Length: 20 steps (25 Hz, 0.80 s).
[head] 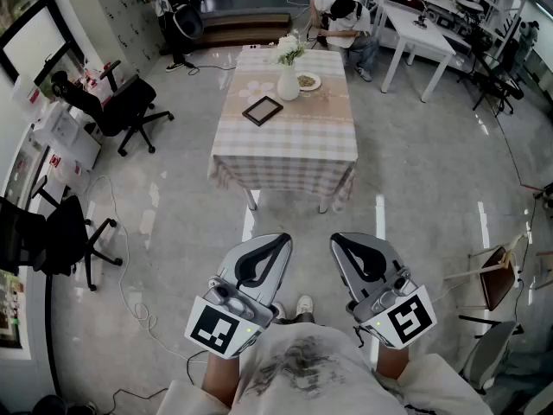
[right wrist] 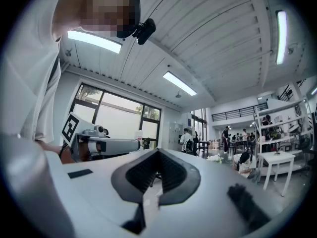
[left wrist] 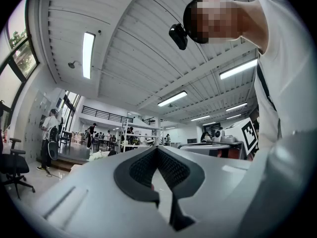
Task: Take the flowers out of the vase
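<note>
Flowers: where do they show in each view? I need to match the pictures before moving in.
Head view: flowers at top centre, in the vase on the checked table.
Left gripper view: flowers, a small pale clump low left; vase hidden.
Right gripper view: flowers, a pale clump right of centre; vase hidden.
Shared landmark: balcony railing, gripper views only.

Pale beige-and-white check on the cloth over the tabletop (head: pixel 302 141), with a paler strip down the middle. White for the vase (head: pixel 288 83) and the flowers (head: pixel 289 48), green in the leaves. Dark border round the flat frame (head: pixel 262 111). Light grey on the left gripper (head: pixel 276 240) and right gripper (head: pixel 344 241), black along the jaws, black-and-white squares on the marker cubes. Glossy grey across the floor (head: pixel 415 197); black on the office chair (head: pixel 121 106).
</note>
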Each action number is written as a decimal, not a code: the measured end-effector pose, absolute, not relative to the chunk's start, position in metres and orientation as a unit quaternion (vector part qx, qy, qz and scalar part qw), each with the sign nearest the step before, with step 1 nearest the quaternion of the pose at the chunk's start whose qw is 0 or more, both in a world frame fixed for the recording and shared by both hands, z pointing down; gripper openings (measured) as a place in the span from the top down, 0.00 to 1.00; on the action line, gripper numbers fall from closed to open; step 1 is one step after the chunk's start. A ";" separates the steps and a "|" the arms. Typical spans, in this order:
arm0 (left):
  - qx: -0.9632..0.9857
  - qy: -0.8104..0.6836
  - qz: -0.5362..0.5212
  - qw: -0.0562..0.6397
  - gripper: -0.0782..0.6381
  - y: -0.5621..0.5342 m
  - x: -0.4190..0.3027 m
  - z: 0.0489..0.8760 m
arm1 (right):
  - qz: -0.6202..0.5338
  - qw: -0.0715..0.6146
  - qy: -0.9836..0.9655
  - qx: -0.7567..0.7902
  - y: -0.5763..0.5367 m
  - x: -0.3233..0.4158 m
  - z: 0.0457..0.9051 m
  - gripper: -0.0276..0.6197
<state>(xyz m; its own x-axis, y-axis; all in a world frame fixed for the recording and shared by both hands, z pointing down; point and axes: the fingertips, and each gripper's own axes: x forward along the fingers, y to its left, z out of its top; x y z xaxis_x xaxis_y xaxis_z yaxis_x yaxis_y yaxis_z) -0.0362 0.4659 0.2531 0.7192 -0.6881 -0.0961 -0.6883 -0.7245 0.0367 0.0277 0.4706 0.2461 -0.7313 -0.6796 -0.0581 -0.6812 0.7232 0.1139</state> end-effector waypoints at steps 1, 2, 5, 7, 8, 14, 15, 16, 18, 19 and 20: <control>-0.926 0.373 0.058 0.012 0.88 0.464 -0.037 0.251 | 0.064 0.007 0.928 -0.367 0.470 0.028 0.247 0.93; -0.925 0.374 0.062 0.019 0.88 0.463 -0.037 0.249 | 0.064 0.008 0.928 -0.367 0.470 0.029 0.247 0.93; -0.925 0.377 0.049 0.006 0.88 0.463 -0.035 0.256 | 0.063 0.010 0.929 -0.365 0.469 0.031 0.250 0.93; -0.924 0.380 0.042 0.003 0.88 0.463 -0.035 0.258 | 0.067 0.008 0.928 -0.365 0.469 0.032 0.251 0.93; -0.923 0.382 0.040 0.004 0.88 0.464 -0.035 0.258 | 0.071 0.008 0.928 -0.366 0.469 0.032 0.251 0.93; -0.920 0.388 0.047 0.021 0.88 0.463 -0.029 0.256 | 0.089 -0.001 0.928 -0.363 0.468 0.033 0.253 0.93; -0.920 0.389 0.047 0.020 0.88 0.464 -0.027 0.257 | 0.090 -0.002 0.928 -0.361 0.469 0.033 0.254 0.93; -0.920 0.389 0.045 0.014 0.88 0.465 -0.025 0.259 | 0.090 -0.002 0.929 -0.360 0.470 0.034 0.254 0.93; -0.919 0.393 0.042 0.007 0.88 0.466 -0.023 0.261 | 0.089 -0.003 0.930 -0.357 0.470 0.035 0.256 0.93; -0.917 0.395 0.043 0.006 0.88 0.466 -0.022 0.262 | 0.088 -0.004 0.930 -0.356 0.470 0.035 0.257 0.93; -0.916 0.398 0.043 0.005 0.88 0.467 -0.023 0.262 | 0.085 -0.002 0.931 -0.355 0.470 0.036 0.258 0.93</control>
<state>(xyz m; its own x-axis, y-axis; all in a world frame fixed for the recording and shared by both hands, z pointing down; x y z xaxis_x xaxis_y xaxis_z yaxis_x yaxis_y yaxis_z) -0.0228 0.4666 0.2624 0.6798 -0.7287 -0.0826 -0.7296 -0.6834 0.0245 0.0355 0.4697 0.2579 -0.7478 -0.6616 -0.0561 -0.6607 0.7332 0.1609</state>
